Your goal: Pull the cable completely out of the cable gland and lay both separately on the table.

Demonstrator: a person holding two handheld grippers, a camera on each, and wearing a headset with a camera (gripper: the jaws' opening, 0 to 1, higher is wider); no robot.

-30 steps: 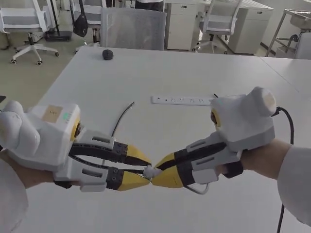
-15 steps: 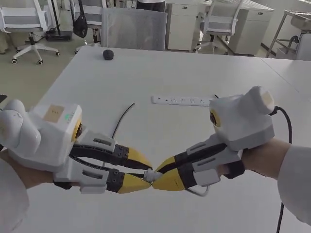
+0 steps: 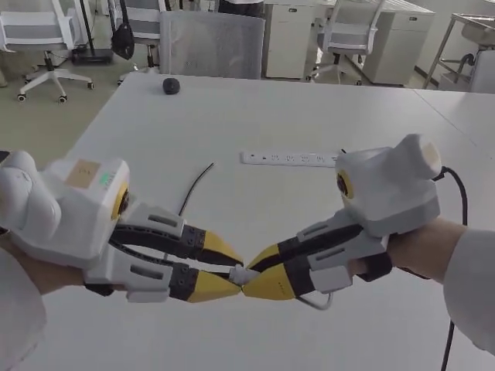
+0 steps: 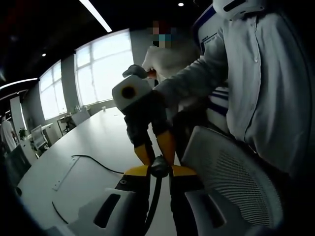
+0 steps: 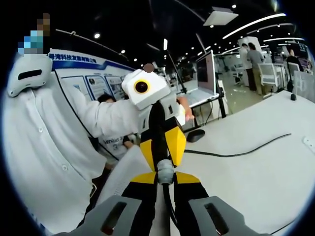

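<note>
We had both tools meeting tip to tip low over the near part of the table [image 3: 325, 116], with the cable gland [image 3: 242, 273] caught between them, a small pale fitting held clear of the surface. The left gripper [image 3: 234, 273] came in from one side and the right gripper [image 3: 250, 279] from the other, each with its jaws closed in on the fitting. The black cable [image 4: 154, 196] ran back between the left tool's own jaws in the left gripper view, so we took it as not yet out of the gland. We could not tell which tool bit on the gland's body and which on the cable at its mouth. We judged the step in hand to be the grip before the pull, with nothing laid down. The next move called for a firm hold on both parts and a straight draw apart along the cable's line, then a separate spot on the table for each.
</note>
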